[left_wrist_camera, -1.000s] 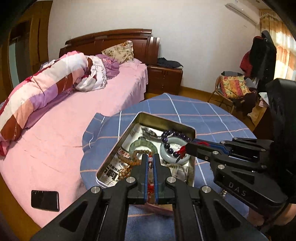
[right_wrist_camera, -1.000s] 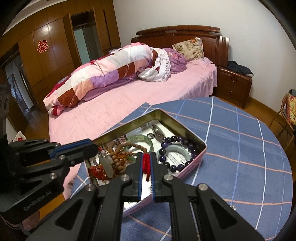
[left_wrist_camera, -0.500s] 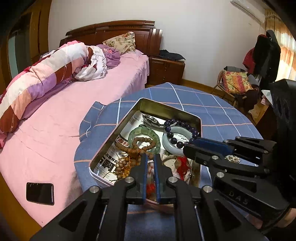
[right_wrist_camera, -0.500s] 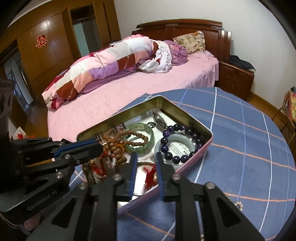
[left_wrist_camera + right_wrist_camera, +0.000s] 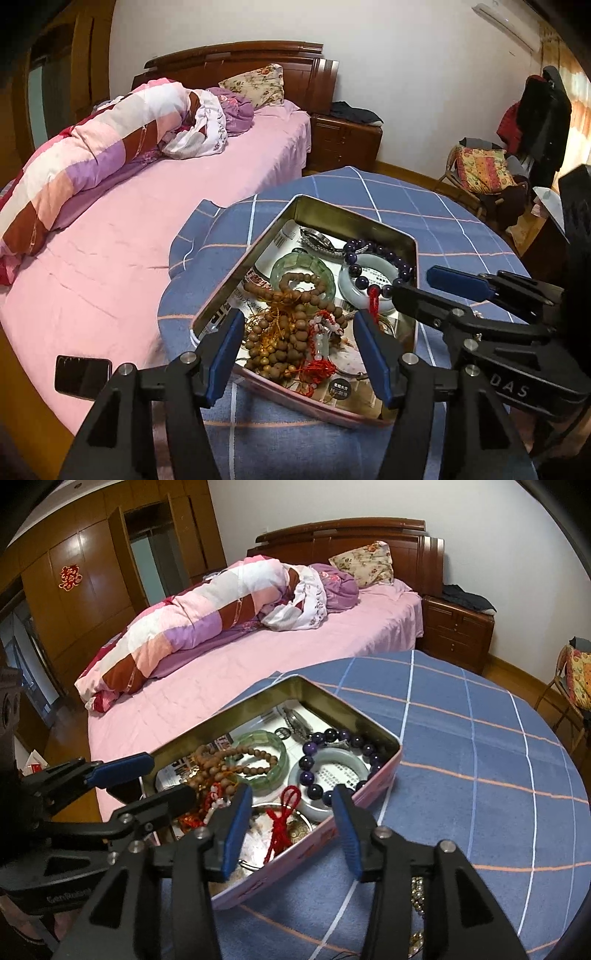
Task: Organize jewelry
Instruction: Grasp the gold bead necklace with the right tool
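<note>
An open metal tin on the blue checked table holds jewelry: brown wooden beads, a green bangle, a pale jade bangle, purple beads, a watch and a red knotted tassel. My left gripper is open and empty over the tin's near end, above the wooden beads. My right gripper is open and empty over the tin's near right corner, above the red tassel.
A pink bed with a rolled quilt lies left of the table. A black phone lies on the bed's edge. A loose beaded piece lies on the tablecloth right of the tin. A chair with clothes stands far right.
Both grippers have opened: the right let go of the red tassel, the left released its beads, and the pieces now lie in the tin. Both cameras pulled back slightly.
</note>
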### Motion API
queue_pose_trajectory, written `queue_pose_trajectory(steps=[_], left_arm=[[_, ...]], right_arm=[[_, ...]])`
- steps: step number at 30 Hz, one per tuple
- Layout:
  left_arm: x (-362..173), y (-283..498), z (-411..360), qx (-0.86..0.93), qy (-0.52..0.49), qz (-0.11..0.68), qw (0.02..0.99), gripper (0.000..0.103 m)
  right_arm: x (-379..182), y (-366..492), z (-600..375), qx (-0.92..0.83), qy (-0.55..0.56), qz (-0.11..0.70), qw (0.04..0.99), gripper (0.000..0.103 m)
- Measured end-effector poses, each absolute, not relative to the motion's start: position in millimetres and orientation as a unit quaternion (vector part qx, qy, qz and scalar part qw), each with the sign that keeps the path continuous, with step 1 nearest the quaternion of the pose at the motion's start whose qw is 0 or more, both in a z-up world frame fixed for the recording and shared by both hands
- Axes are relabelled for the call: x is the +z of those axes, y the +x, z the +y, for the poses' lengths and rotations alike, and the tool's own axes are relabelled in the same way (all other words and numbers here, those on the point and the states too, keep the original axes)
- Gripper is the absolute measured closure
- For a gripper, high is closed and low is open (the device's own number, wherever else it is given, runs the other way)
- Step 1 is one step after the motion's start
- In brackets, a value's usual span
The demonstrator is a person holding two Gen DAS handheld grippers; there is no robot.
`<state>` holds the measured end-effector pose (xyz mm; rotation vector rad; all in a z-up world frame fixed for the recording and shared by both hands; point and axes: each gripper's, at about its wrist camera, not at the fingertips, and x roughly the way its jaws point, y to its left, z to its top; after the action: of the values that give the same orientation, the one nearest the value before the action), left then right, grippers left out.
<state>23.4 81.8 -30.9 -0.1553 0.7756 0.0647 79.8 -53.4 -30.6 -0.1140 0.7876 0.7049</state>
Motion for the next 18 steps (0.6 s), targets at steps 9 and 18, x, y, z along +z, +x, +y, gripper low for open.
queue_pose_trajectory(steps=[9, 18], left_arm=[[-31.2, 23.5, 83.2, 0.033, -0.085, 0.38, 0.92, 0.034], [-39.4, 24.6, 76.7, 0.061, -0.073, 0.382, 0.919, 0.031]], right_arm=[[-30.5, 81.8, -73.2, 0.325, -0.042, 0.371, 0.869, 0.041], [-46.4, 85.2, -141.5, 0.258, -0.018, 0.388, 0.885, 0.037]])
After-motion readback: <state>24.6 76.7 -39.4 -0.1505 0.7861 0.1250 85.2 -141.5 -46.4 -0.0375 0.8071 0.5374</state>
